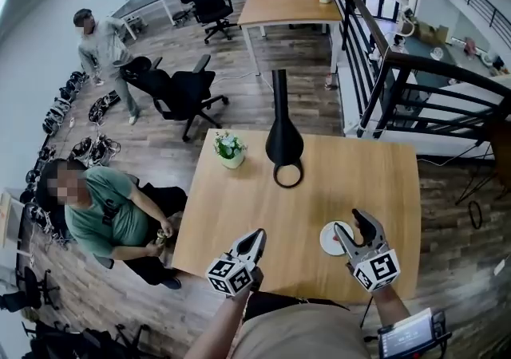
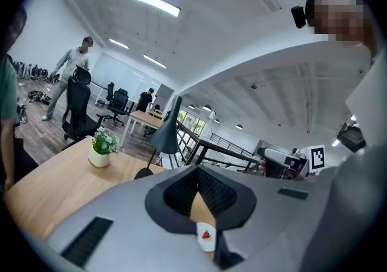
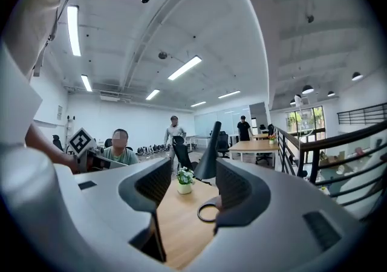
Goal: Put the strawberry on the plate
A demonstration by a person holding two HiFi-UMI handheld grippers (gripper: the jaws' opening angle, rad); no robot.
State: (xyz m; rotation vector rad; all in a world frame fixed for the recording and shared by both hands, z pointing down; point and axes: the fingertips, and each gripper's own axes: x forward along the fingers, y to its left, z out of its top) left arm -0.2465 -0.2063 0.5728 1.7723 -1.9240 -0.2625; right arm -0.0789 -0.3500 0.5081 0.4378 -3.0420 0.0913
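Note:
A small red strawberry point(image 2: 206, 235) lies on a white plate point(image 2: 205, 246), which shows in the left gripper view through the narrow wedge below the jaws. In the head view the plate point(image 1: 327, 239) sits near the front right of the wooden table point(image 1: 239, 222); my right gripper partly covers it and no strawberry shows there. That right gripper point(image 1: 351, 222) hovers above the plate, jaws wide apart and nothing between them point(image 3: 193, 168). My left gripper point(image 1: 254, 239) is raised over the table's front edge, left of the plate, its tips meeting point(image 2: 196, 171), empty.
A black lamp point(image 1: 283, 142) with a ring base and a small potted plant point(image 1: 231, 151) stand at the table's far side. Someone in a green shirt point(image 1: 100, 210) sits at the left edge. A black railing point(image 1: 383, 70) runs beyond the table's far right corner.

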